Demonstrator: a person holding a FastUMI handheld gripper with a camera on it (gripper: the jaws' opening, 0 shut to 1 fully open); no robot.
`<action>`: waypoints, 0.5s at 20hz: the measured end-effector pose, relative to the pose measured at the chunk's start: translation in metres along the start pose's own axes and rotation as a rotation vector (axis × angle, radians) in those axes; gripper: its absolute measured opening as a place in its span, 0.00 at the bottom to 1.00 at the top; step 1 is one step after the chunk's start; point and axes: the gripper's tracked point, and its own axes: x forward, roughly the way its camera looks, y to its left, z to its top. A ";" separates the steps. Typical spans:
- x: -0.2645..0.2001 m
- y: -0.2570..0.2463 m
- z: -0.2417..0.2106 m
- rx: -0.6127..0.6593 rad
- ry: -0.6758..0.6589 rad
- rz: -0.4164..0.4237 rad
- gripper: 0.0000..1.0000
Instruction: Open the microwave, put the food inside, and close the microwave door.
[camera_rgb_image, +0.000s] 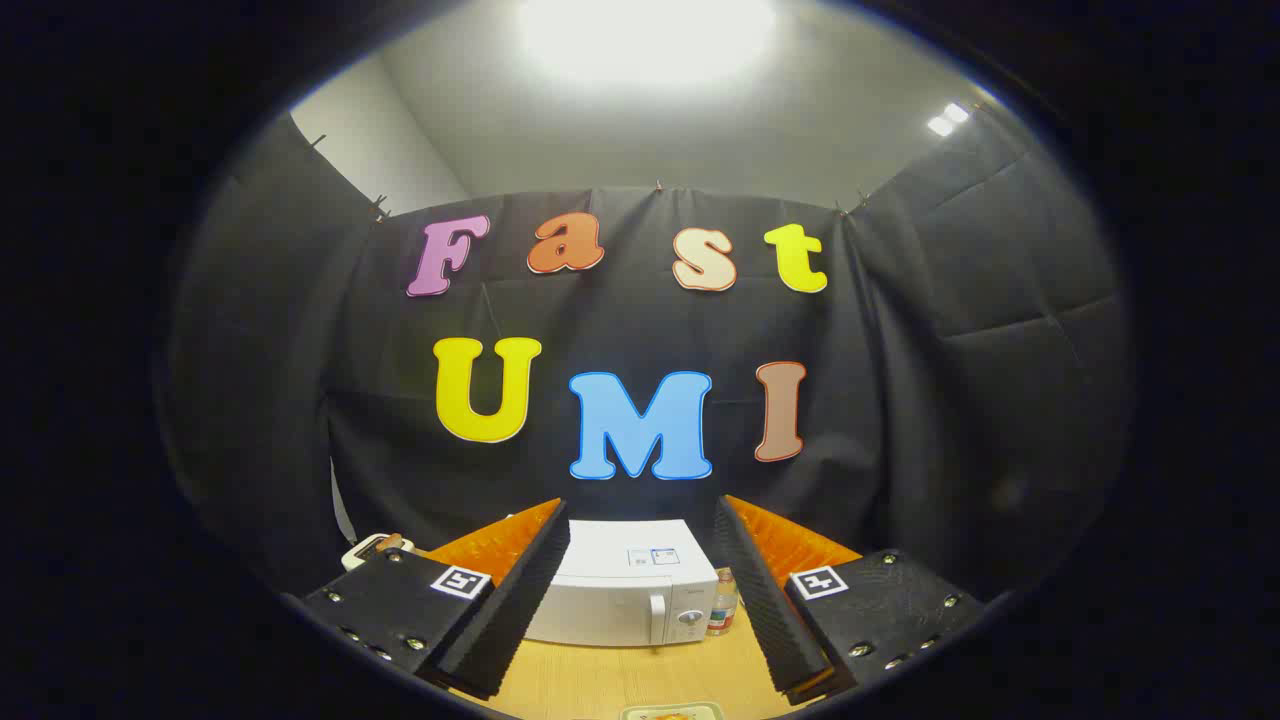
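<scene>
Claw (640, 600) hangs spread wide, holding nothing. Dead ahead, framed between its 2 fingers, sits the microwave (625, 585) on the counter (600, 680), door shut, handle (658, 615) upright toward its right side. Food plate (672, 712) lies near, below the fingers. Handle first, I'd say.

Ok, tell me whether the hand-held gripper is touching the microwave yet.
Apart. In the gripper view the hand-held gripper is open with nothing between its fingers, and the closed white microwave sits farther back on the wooden table, with bare tabletop showing ahead of the fingers.
</scene>
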 end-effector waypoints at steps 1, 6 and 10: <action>0.000 0.002 -0.002 0.003 0.006 0.006 0.93; 0.006 0.003 -0.009 -0.007 0.011 0.009 0.93; 0.007 0.005 -0.009 -0.014 0.010 0.015 0.94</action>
